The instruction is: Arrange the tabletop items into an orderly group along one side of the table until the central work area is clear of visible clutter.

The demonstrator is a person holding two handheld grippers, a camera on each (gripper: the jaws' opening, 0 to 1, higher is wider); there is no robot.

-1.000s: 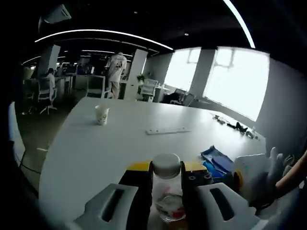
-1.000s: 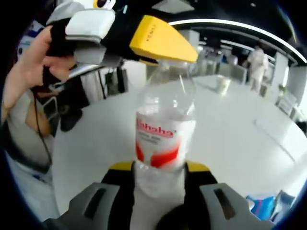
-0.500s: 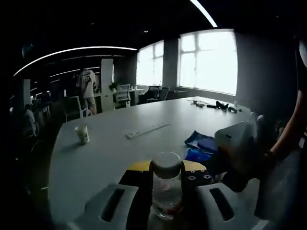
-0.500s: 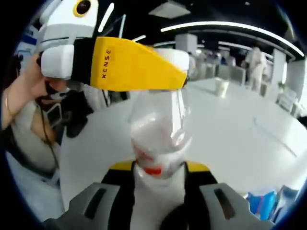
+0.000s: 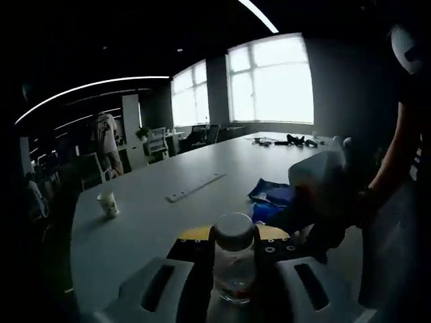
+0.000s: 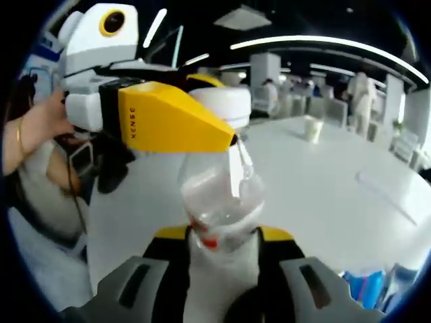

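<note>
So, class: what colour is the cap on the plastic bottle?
White. The bottle's cap shows best in the right gripper view.

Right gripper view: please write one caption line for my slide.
Both grippers clamp one clear water bottle, left gripper at its cap.

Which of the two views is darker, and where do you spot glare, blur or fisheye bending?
Left gripper view: dim overall, the windows blown out white, the table in shade, its edge curved. Right gripper view: brighter, ceiling light strip bowed by the lens, the bottle and yellow left tongs close up and soft.
</note>
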